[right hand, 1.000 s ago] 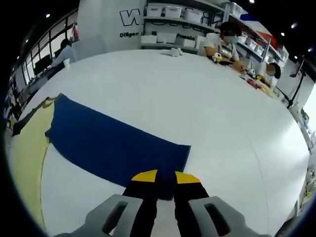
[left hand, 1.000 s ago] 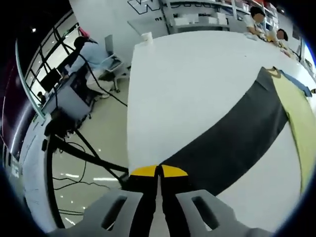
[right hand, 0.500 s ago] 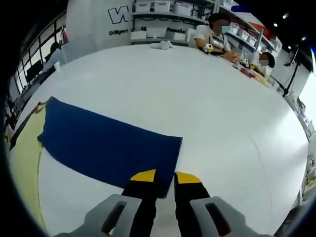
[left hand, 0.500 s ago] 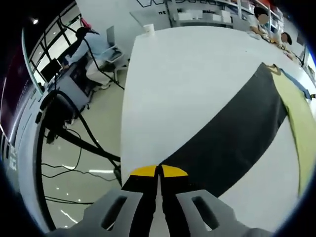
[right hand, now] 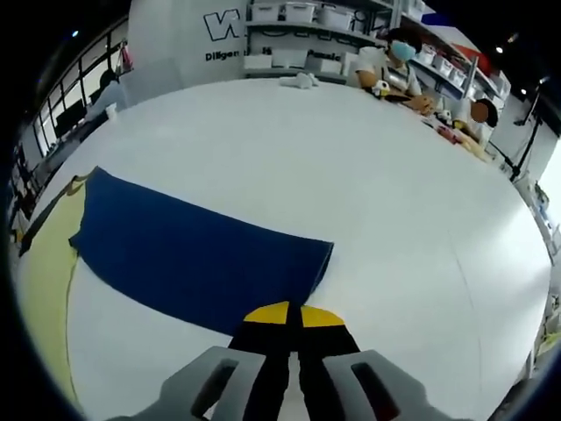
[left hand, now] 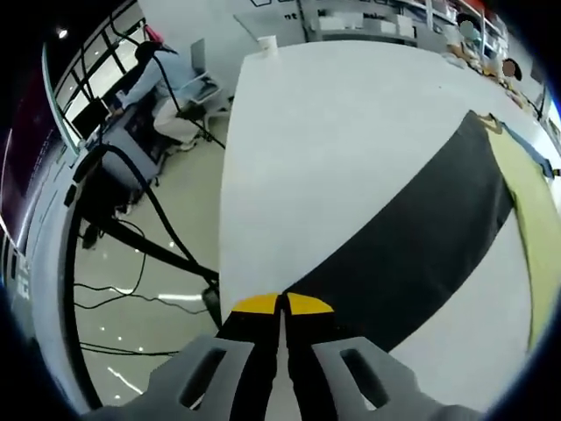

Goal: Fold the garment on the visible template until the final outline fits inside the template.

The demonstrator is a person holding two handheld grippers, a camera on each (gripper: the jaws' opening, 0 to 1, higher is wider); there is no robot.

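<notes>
Left gripper view: the left gripper has its 2 yellow-tipped jaws pressed together at the near corner of a dark leg of the garment, right at the table edge. The cloth seems pinched between them, though the contact itself is hidden under the tips. The leg lies flat and runs away up to the right, where it meets a yellow template along the far side. Beyond the table edge there is floor with cables and a stand.

Right gripper view: the right gripper also has its jaws drawn together, at the near edge of a blue leg close to its hem corner; it appears to be clamped on the cloth. This leg is spread flat too, reaching left toward the yellow template. People sit at the far side of the table.

Judgement: the fold has barely begun. Both legs lie at full length, well outside the template. What looks done is the grasp on each end; bringing the ends in over the template is all left.
</notes>
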